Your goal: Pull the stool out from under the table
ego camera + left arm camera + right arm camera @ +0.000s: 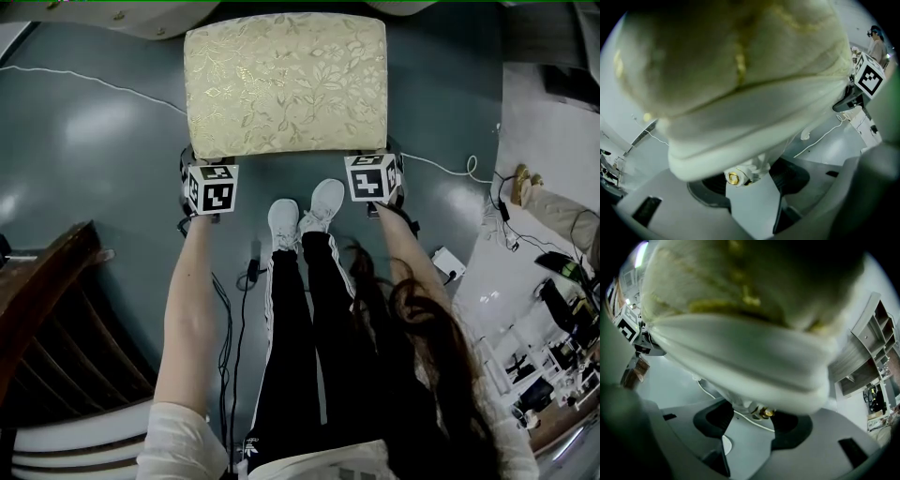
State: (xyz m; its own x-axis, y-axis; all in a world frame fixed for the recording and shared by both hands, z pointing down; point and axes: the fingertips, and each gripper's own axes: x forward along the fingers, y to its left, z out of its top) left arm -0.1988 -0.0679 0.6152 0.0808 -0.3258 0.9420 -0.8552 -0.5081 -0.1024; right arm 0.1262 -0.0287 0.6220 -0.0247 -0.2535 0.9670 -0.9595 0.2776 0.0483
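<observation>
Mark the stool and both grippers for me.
stool (286, 89): head view, middle of the cushion top.
left gripper (757, 187): left gripper view, midway between its fingertips.
right gripper (750, 427): right gripper view, midway between its fingertips.

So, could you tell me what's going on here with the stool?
A person stands over a cushioned stool on the grey floor, with a hand-held gripper in each hand. The left hand-held gripper and the right hand-held gripper each clasp the stool at a near corner, just under the seat. The whole seat shows in the head view, right in front of the person's shoes, so it looks already pulled out.
</observation>
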